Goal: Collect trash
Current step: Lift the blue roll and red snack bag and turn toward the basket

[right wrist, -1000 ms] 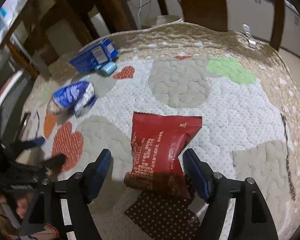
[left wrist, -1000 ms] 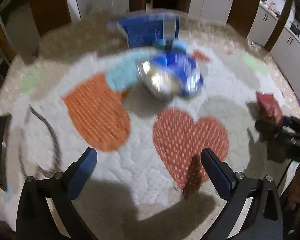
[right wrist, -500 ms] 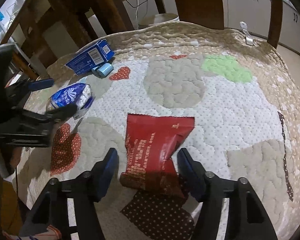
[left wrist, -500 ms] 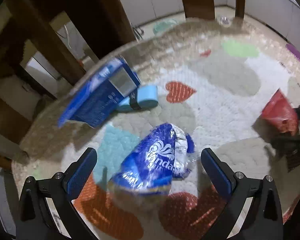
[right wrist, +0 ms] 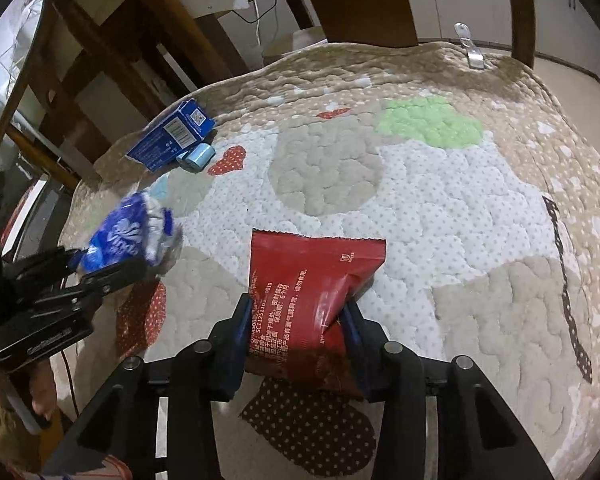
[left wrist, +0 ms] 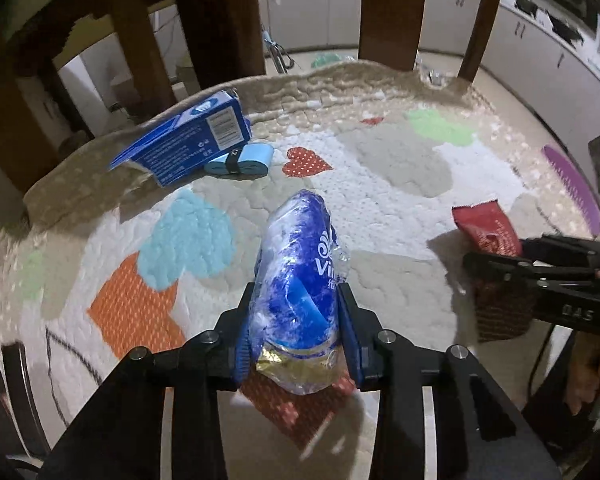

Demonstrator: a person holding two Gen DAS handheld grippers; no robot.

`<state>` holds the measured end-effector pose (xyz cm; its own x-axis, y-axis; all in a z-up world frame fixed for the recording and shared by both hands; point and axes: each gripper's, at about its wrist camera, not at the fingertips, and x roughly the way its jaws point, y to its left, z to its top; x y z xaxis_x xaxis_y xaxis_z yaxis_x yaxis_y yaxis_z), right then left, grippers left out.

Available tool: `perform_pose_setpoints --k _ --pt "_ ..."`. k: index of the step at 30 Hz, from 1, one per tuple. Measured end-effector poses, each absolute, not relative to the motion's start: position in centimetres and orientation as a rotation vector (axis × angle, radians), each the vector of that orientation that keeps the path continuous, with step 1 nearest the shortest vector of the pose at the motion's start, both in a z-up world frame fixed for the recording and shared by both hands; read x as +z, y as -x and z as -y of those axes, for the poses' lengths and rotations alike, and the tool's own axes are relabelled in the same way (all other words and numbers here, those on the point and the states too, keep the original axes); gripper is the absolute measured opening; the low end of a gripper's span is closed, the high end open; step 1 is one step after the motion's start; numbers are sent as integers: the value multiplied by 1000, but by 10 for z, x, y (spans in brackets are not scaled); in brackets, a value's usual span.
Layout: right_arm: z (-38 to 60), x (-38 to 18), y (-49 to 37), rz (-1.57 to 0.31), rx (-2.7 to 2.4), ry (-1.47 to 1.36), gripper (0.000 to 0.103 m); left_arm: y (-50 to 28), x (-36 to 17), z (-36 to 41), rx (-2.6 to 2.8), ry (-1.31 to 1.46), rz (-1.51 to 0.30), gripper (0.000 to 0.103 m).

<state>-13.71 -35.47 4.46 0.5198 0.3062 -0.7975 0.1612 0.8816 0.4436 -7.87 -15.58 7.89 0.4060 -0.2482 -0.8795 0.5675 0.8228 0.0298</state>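
Crinkled blue-and-clear plastic, a tissue wrapper (left wrist: 296, 296), sits pinched between the pads of the left gripper (left wrist: 296, 336), whose jaws have just been closing onto it; its long axis runs away from the camera, along the fingers. The right gripper (right wrist: 298, 340), its jaws also just closing, clamps the near end of a glossy red snack packet (right wrist: 308, 300), serrated far edge pointing away. Both are over a quilted, dotted heart-patch cloth (right wrist: 440, 208). Farther off lie a blue carton (left wrist: 188, 140) and, touching it, a pale blue roll (left wrist: 240, 158).
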Motion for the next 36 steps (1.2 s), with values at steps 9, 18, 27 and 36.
perform_pose_setpoints --k 9,18,27,36 --pt "362 53 160 -1013 74 -523 46 106 93 155 -429 -352 -993 36" --pt "373 67 182 -973 49 -527 46 128 105 166 -418 -342 -979 36" --pt "389 76 200 -941 7 -541 46 141 115 189 -426 -372 -961 36" --pt "406 89 214 -908 -25 -530 46 150 122 206 -429 -403 -941 36"
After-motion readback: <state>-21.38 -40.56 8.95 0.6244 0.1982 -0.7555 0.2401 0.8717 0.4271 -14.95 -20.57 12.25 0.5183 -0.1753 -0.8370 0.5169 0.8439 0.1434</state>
